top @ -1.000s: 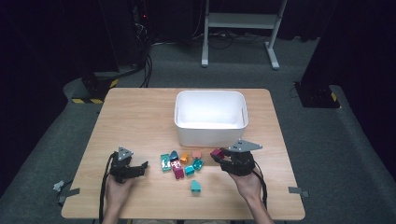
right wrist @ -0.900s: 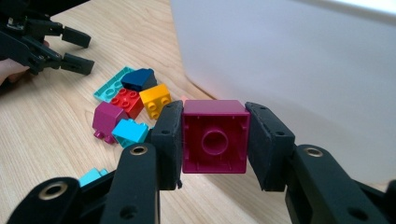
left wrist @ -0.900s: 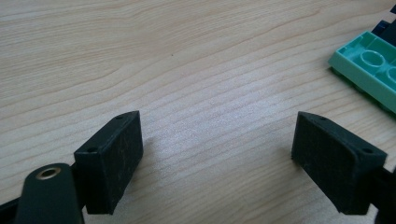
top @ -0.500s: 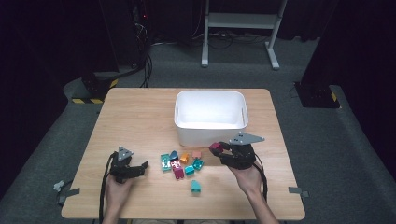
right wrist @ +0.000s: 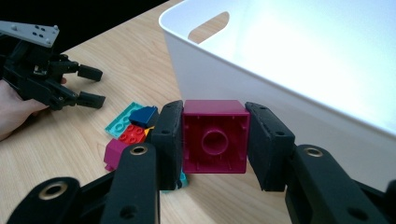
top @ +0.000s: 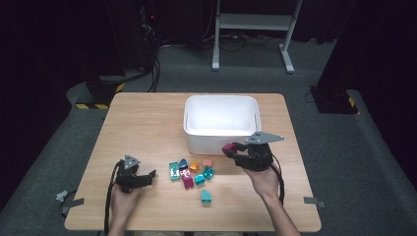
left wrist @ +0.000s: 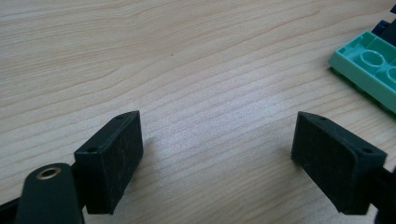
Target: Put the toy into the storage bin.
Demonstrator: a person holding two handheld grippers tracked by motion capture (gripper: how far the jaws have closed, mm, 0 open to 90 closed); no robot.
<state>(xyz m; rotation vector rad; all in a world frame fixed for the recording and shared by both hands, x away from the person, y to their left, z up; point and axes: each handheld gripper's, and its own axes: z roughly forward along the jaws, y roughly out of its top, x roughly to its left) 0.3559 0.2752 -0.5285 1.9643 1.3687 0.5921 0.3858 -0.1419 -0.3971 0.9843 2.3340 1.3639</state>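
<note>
1. Since a second ago, the right gripper has risen from the table beside the brick pile and now sits higher, close to the front wall of the white plastic bin, with a magenta building brick carried up between its jaws

2. At the far left of the high view, the left gripper rests low on the wooden table in the person's left hand, in the same place as before

3. Its jaws stand wide apart with nothing between them; the left gripper view shows bare wood grain between the two black pads

4. Just right of that gripper lies a loose pile of small building bricks: mint green, dark blue, red, orange, magenta and teal pieces touching or nearly touching one another

5. A single teal brick lies apart from the pile, nearer the person

6. Right of the pile, the right gripper is clamped on the magenta brick; in the right gripper view the brick shows its hollow underside, pressed on both sides by the pads

7. The held brick hangs clear of the table, just in front of the bin's near wall and outside the bin

8. The person's right hand holds this gripper from below and behind
</note>
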